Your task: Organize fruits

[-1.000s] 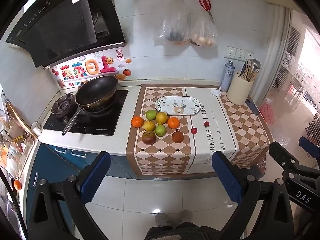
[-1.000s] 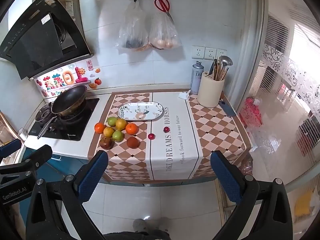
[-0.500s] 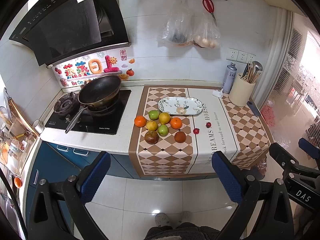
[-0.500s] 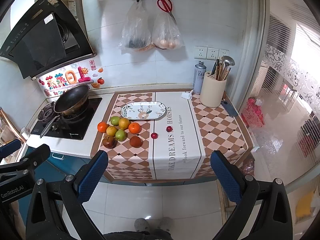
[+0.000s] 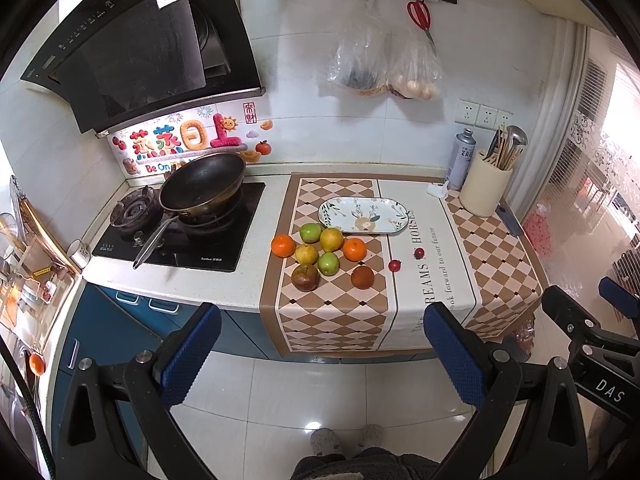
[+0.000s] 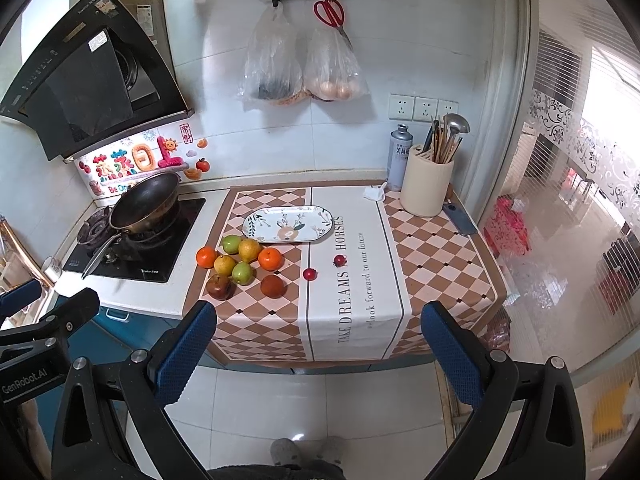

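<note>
the left gripper (image 5: 320, 356) and right gripper (image 6: 318, 350) hang wide open and empty over the floor, near the counter's edge. the cloth (image 6: 352, 280) reads "take dreams" and "horses"; one gripper body says "genrobot.ai", the other "das". the fruits (image 6: 240, 264) cluster just near-left of the empty plate (image 6: 288, 224); two small red fruits (image 6: 310, 274) lie to the right, kind unclear.

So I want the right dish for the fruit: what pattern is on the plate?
White plate with green leaf sprigs and a tan deer; clearest in the right wrist view.
</note>
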